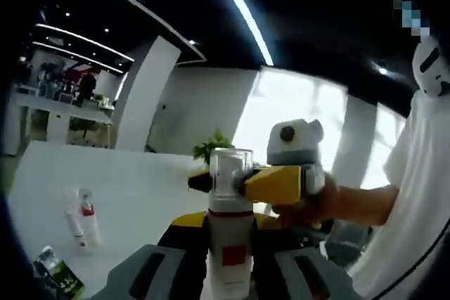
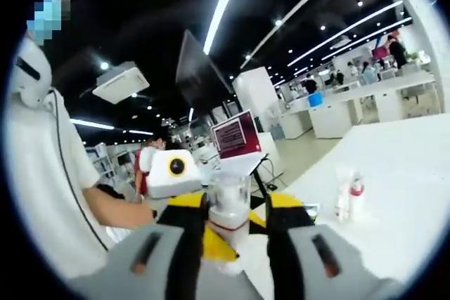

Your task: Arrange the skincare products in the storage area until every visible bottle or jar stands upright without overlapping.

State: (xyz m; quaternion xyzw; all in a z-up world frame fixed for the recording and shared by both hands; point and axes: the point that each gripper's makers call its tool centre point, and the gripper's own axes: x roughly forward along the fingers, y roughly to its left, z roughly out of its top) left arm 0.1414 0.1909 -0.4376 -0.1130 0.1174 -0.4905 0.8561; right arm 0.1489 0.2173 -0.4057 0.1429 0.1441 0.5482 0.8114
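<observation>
Left gripper (image 1: 228, 272) clamps white bottle (image 1: 229, 244) at its body; right gripper (image 2: 230, 226) pinches its clear cap (image 2: 229, 198). Likely light, rigid, slick plastic; hold the body low.

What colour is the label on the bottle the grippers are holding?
Red, on the white bottle with its clear cap; clearest in the left gripper view.
</observation>
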